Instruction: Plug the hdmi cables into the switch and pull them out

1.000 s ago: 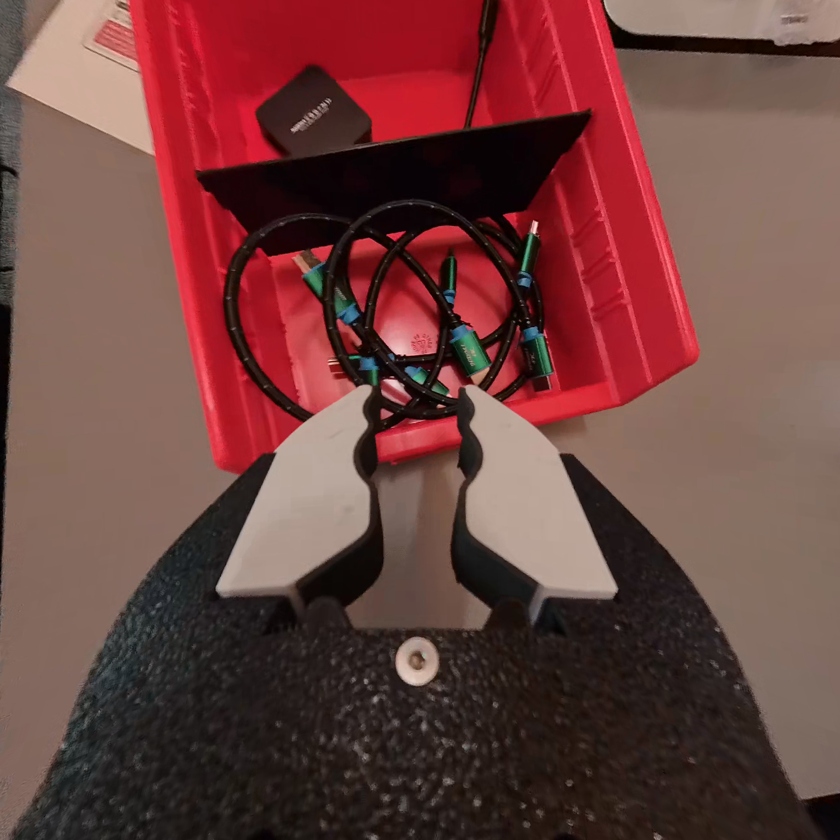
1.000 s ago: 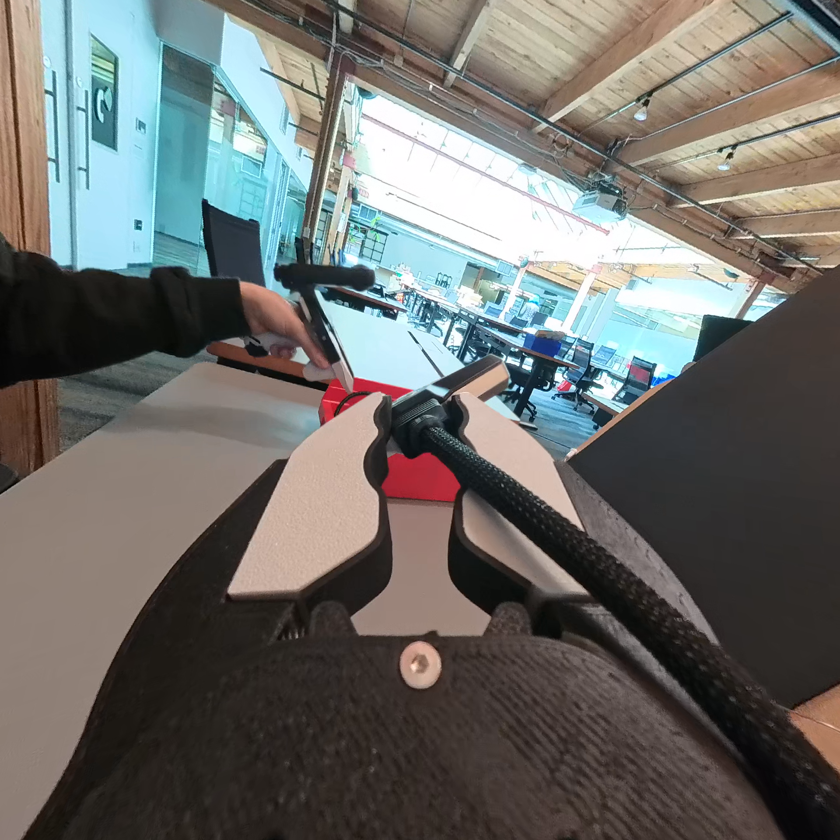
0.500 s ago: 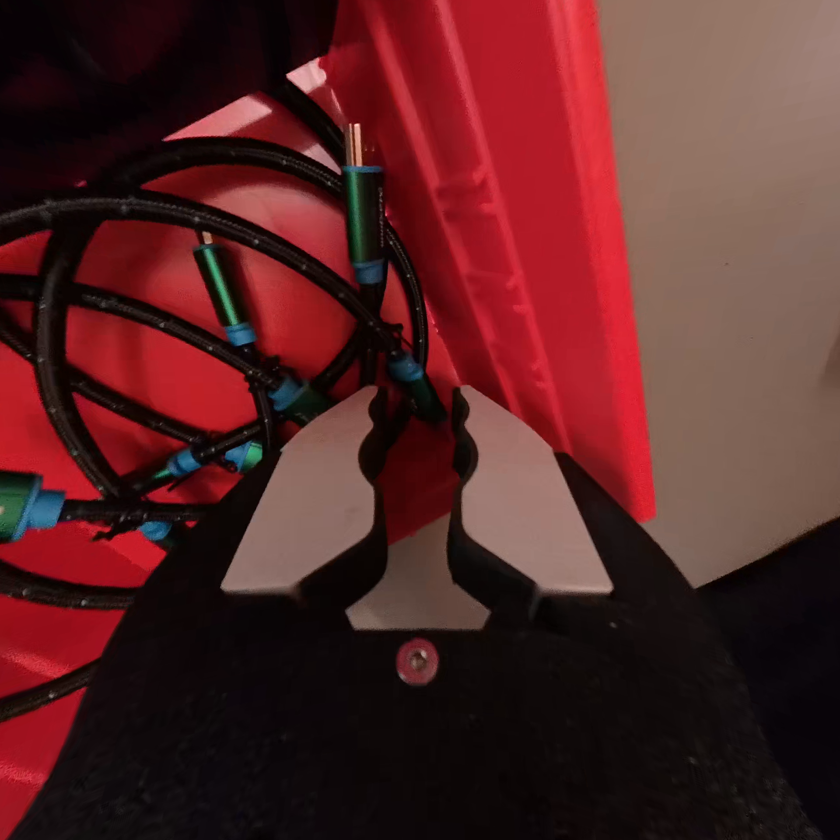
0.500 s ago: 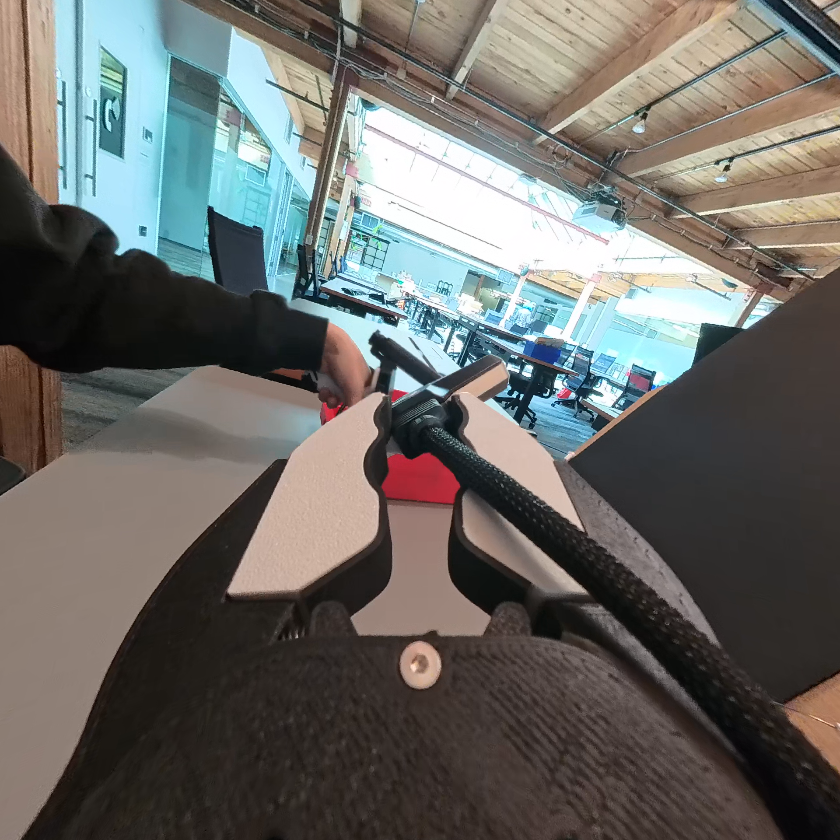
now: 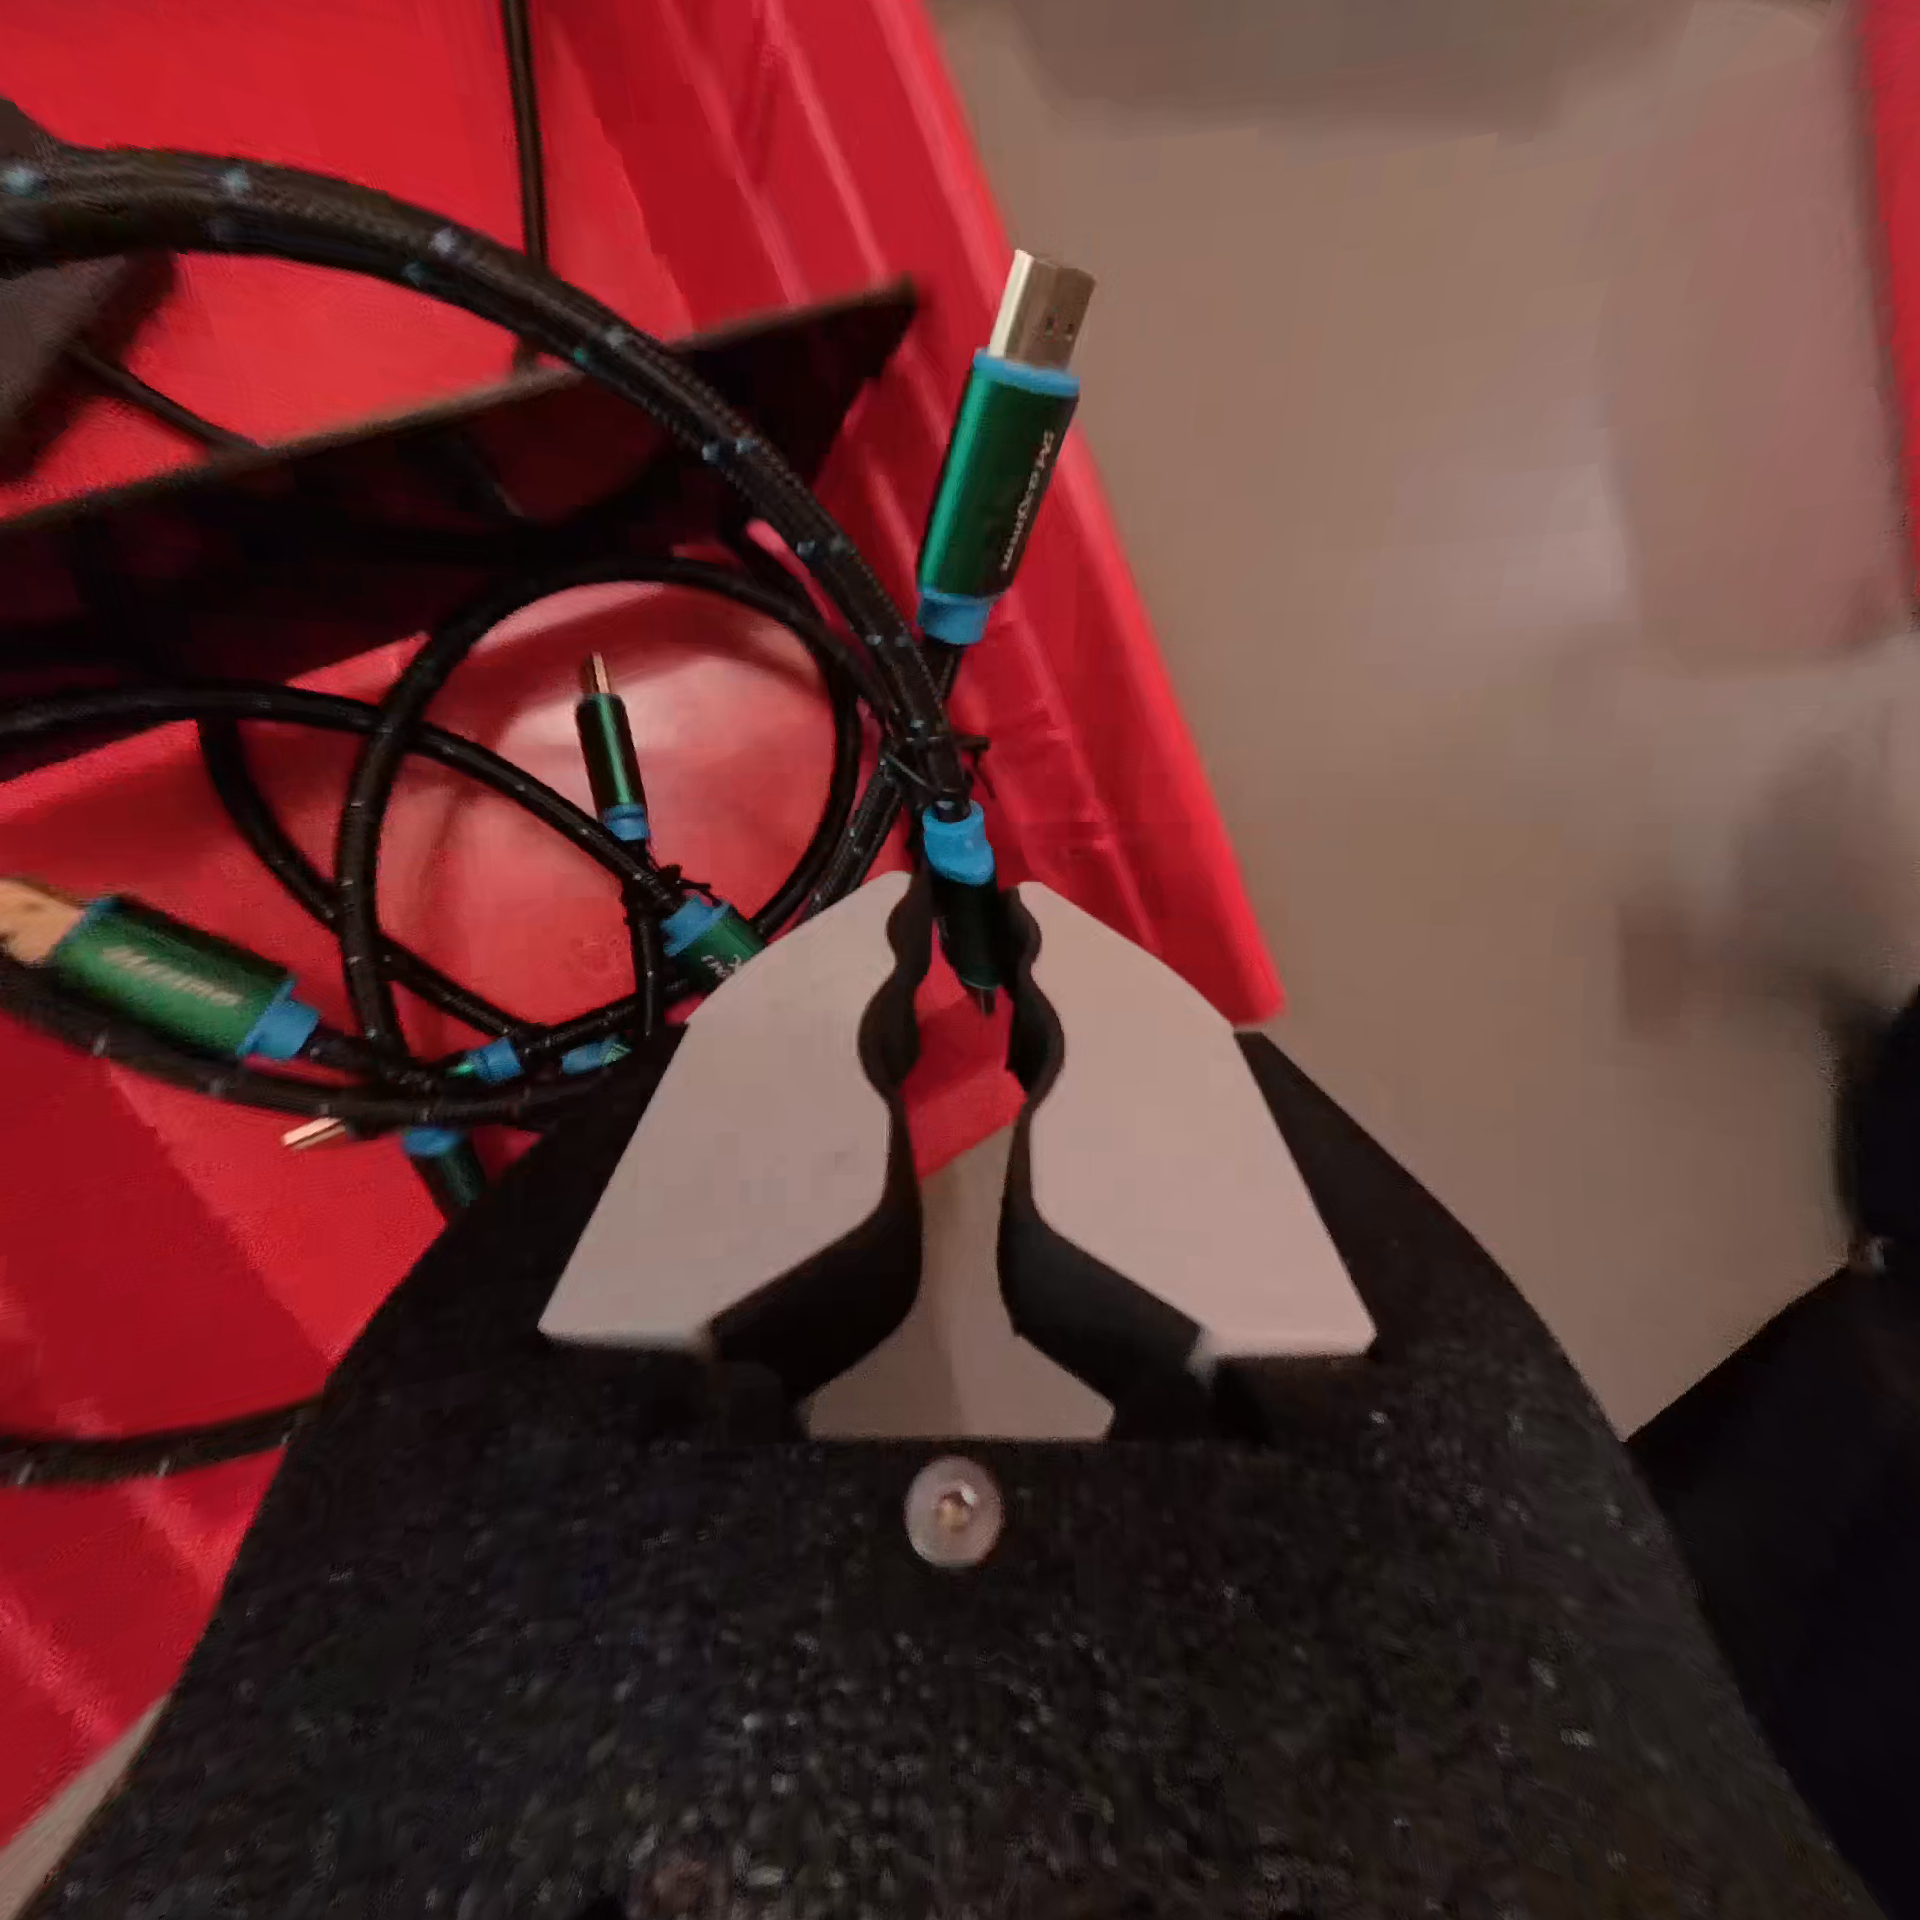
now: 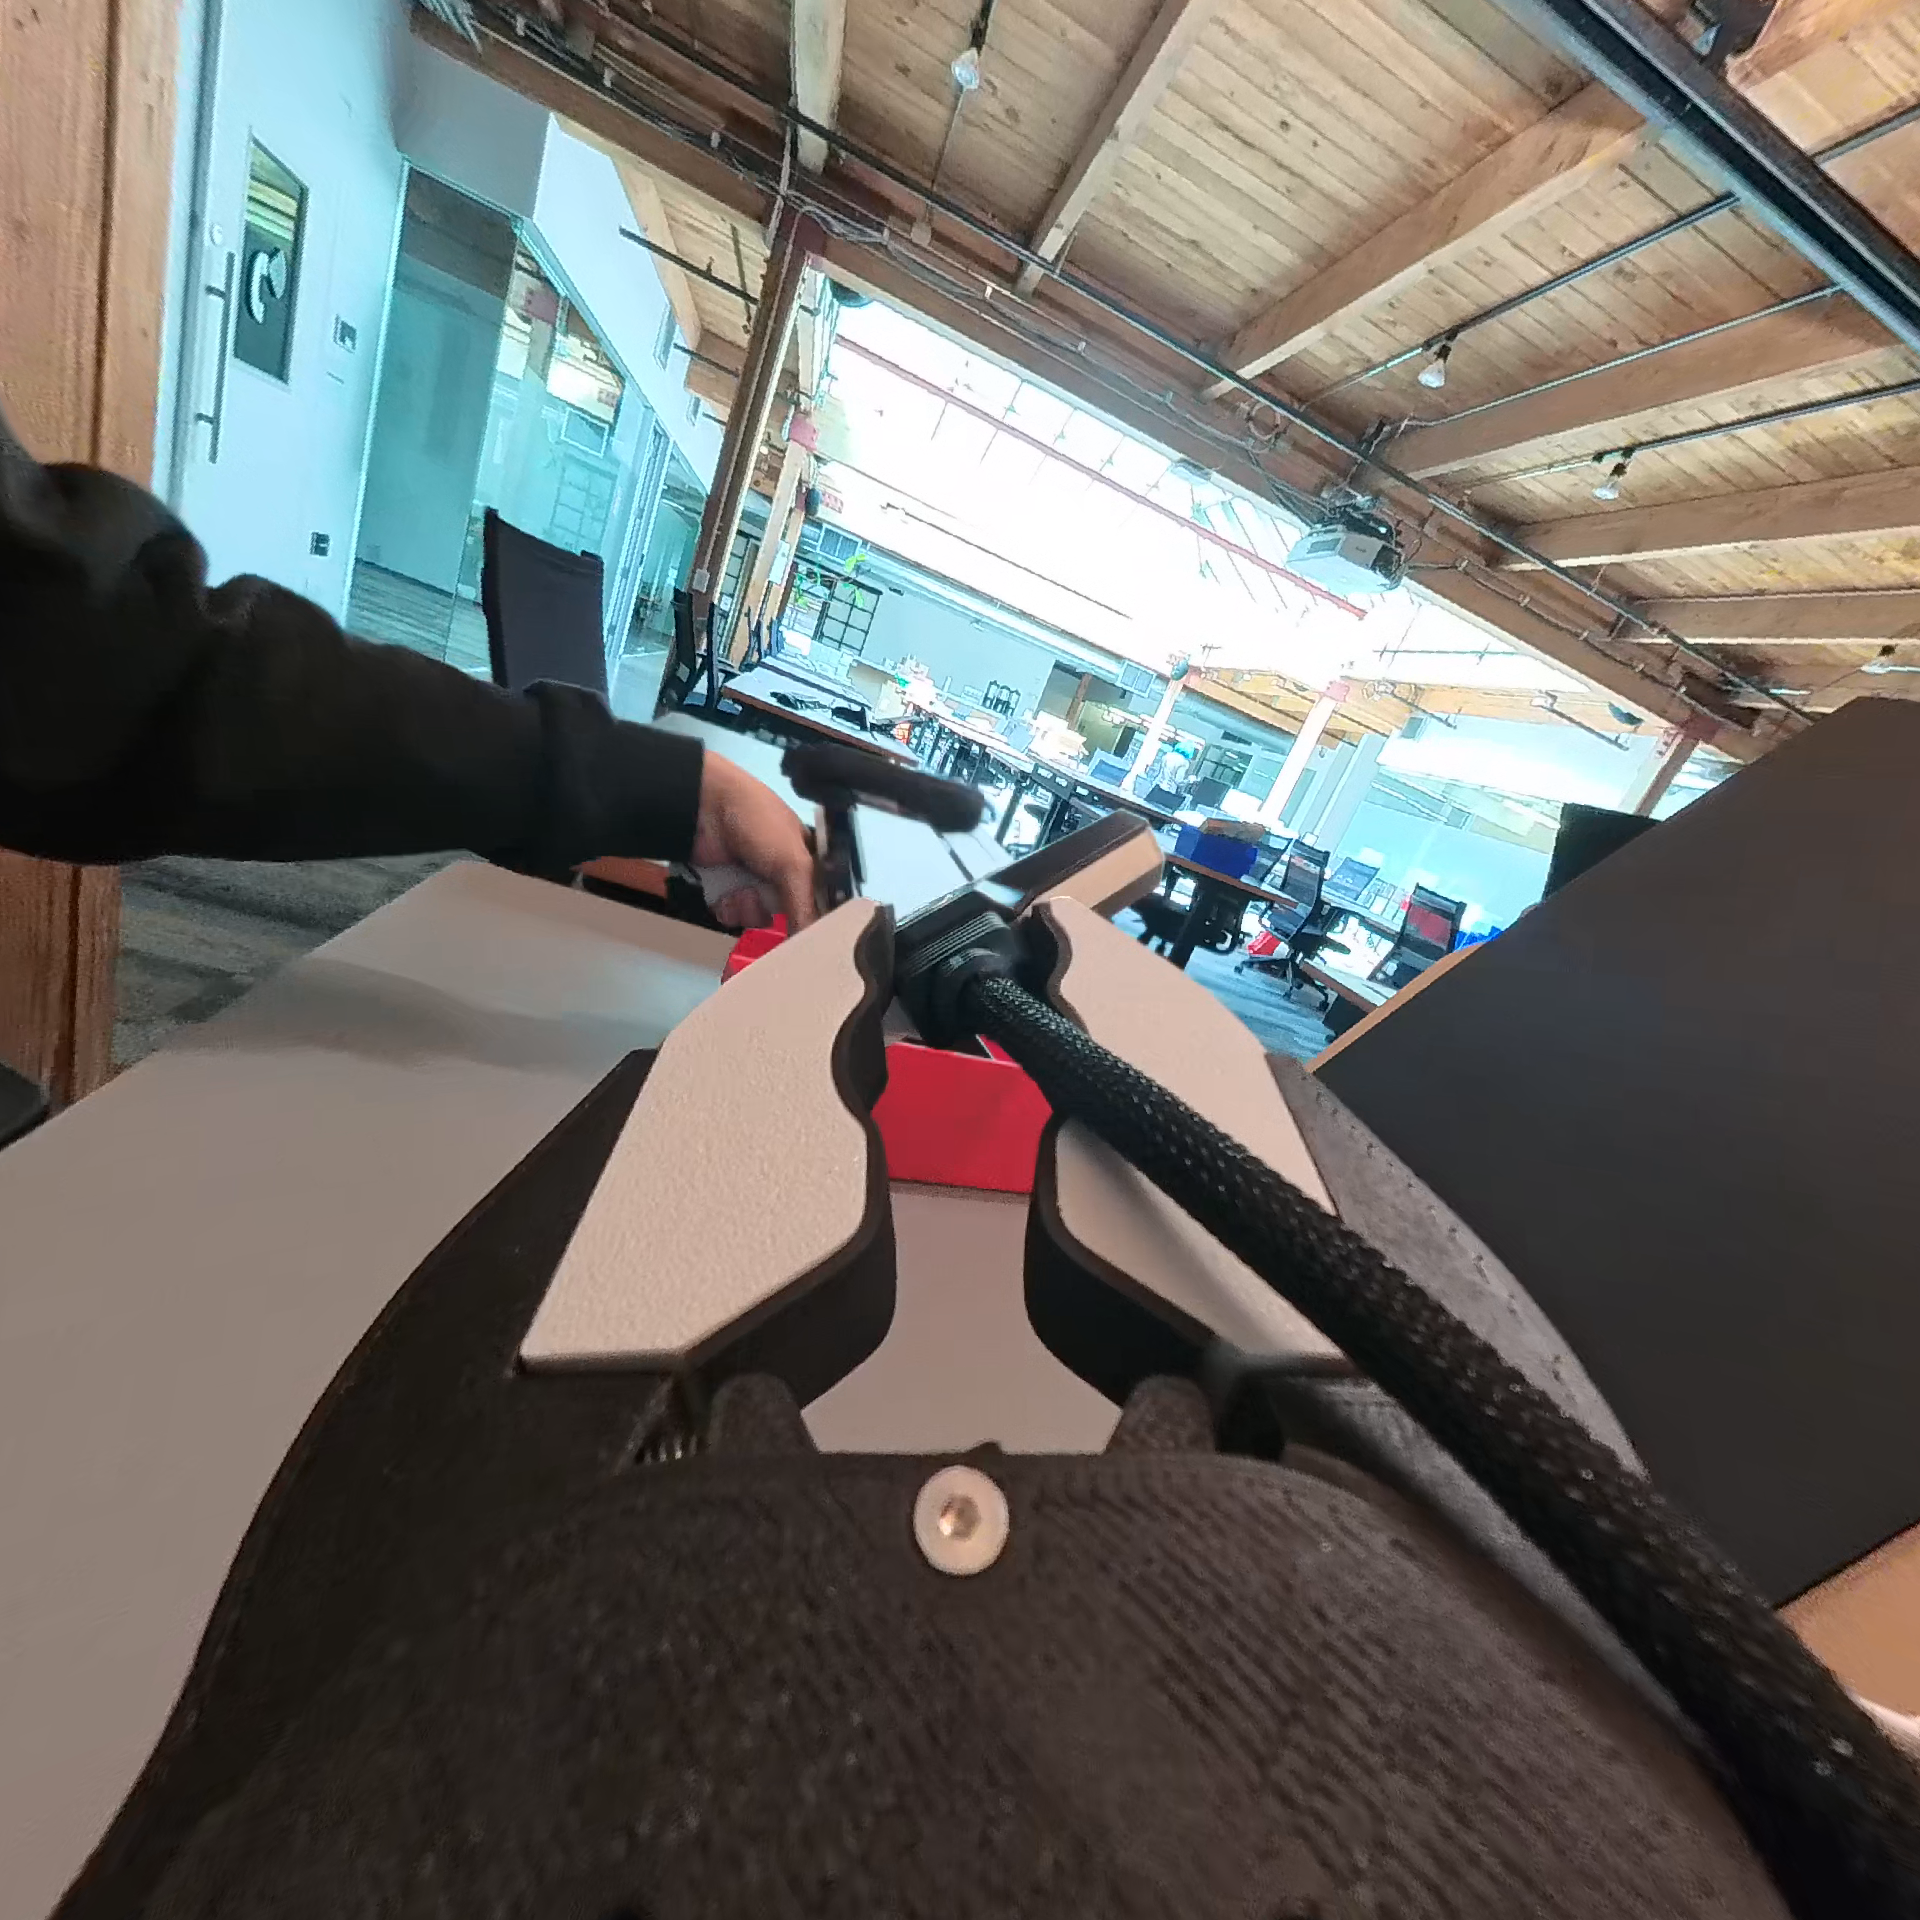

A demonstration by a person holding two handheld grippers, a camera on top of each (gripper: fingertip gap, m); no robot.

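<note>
Between the left gripper [image 5: 961, 961] fingers a green plug [image 5: 971, 925] is sitting gripped above the red bin [image 5: 1039, 582]; right gripper [image 6: 956, 961] is clamping the black cable [image 6: 1195, 1132] end.

A pale grey table [image 6: 312, 1091] carried a red bin [image 6: 961, 1127], with a black board [image 6: 1662, 1091] standing at its right side.

white lettering along the green HDMI plug [image 5: 995, 480] standing above the left gripper's tips, blurred lettering on another green plug [image 5: 171, 989] far to its left, white symbol on a dark wall sign [image 6: 270, 272] far upper left of the right gripper
</note>
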